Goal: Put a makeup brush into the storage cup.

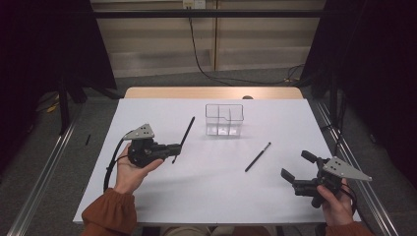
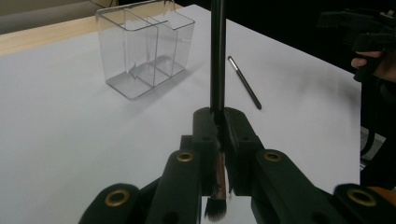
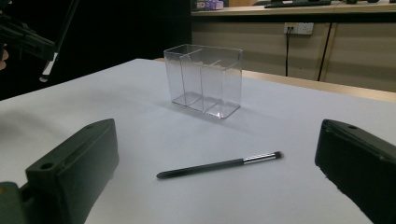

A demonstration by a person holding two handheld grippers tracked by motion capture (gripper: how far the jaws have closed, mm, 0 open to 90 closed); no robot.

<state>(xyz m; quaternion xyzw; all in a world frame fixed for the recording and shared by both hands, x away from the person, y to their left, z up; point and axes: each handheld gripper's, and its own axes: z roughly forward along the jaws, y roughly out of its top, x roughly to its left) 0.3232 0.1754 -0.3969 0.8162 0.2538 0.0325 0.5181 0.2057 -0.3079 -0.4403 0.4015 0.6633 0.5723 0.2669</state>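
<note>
A clear plastic organizer (image 1: 224,119) with several compartments stands upright at the table's far middle. My left gripper (image 1: 174,147) is shut on a black makeup brush (image 1: 186,133), lifted off the table left of the organizer. In the left gripper view the handle (image 2: 217,56) rises from between the closed jaws (image 2: 218,116), and the bristles hang below them. A second thin brush (image 1: 258,157) lies flat on the table, right of centre. My right gripper (image 1: 297,165) stands open near the front right. Its view shows that brush (image 3: 219,165) lying ahead of the jaws, with the organizer (image 3: 205,79) behind it.
The white table top (image 1: 206,196) has a bare wooden strip (image 1: 211,92) along its far edge. Black curtains and metal frame rails flank both sides. A cable hangs down the back wall.
</note>
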